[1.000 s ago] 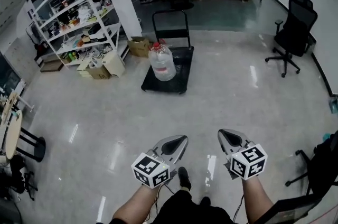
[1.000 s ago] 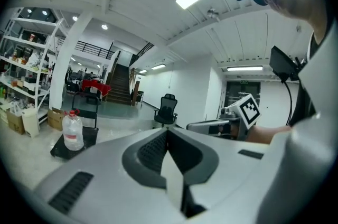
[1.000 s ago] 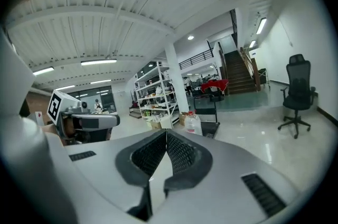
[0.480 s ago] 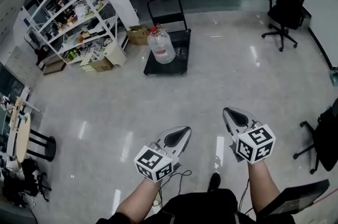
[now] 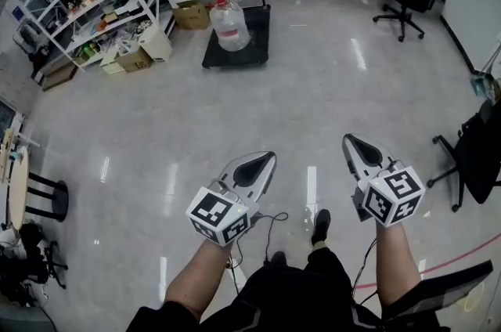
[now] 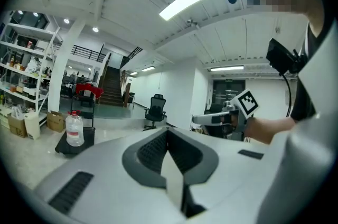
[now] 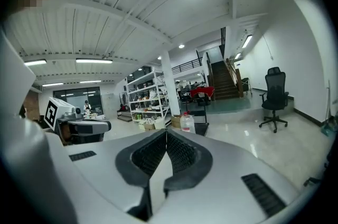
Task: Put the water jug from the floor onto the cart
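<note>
- Far across the floor, toward the left, the water jug (image 5: 230,24) is sitting upright on the cart (image 5: 260,45), on the far-left part of the deck by the handle end. We're reading the task as done.
- We're holding both tools near us, well apart from it. The left gripper (image 5: 264,159) and right gripper (image 5: 352,142) are clenched on nothing, jaws meeting tip to tip.
- Risk, as we're judging it: the jug is standing off-centre on a wheeled deck with no rim showing, so a nudge or a roll could tip it off.
- Second risk: a cable (image 5: 262,222) is looping by our feet, and snagging it could jerk a gripper.
- The jug is looking big and clear, with rounded shoulders and a red cap. We cannot tell its fill level.
</note>
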Demonstrator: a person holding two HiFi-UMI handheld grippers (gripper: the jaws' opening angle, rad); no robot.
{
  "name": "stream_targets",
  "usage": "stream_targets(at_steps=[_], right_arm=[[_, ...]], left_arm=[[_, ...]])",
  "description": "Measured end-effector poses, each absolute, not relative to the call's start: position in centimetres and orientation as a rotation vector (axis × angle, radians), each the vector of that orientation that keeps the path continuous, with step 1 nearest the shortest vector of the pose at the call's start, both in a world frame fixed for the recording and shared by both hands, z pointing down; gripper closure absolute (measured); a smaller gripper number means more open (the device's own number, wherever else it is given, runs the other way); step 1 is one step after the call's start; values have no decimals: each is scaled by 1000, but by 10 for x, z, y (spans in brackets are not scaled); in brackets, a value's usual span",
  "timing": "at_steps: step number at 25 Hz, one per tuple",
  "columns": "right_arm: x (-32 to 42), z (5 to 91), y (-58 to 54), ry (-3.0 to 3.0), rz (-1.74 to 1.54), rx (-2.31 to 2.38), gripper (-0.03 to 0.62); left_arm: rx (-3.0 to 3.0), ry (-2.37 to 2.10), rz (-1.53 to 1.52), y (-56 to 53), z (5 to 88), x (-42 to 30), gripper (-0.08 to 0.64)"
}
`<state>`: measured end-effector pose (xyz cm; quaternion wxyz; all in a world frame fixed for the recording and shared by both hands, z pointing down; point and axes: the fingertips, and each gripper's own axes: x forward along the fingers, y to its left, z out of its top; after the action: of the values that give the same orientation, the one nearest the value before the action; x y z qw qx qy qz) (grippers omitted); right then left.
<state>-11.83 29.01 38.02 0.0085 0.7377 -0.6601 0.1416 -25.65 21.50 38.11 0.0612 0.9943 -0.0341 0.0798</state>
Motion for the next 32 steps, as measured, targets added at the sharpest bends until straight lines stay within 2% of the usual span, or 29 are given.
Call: stream_targets(at_steps=[7,17,26,32], right_arm=[[-179,362,363,-1952,410,2371,589],[-191,344,462,-1969,369,2389,590],[-210,366,553,-2043,419,2321,590],[-224,360,567,-2050,410,2367,591]], left_arm=[[2992,-38,175,256,365,-309,559],[3025,-36,172,356,338,-319,558],[3018,-109,247,449,345,-332,558],[3039,-69,227,476,340,-348,558]])
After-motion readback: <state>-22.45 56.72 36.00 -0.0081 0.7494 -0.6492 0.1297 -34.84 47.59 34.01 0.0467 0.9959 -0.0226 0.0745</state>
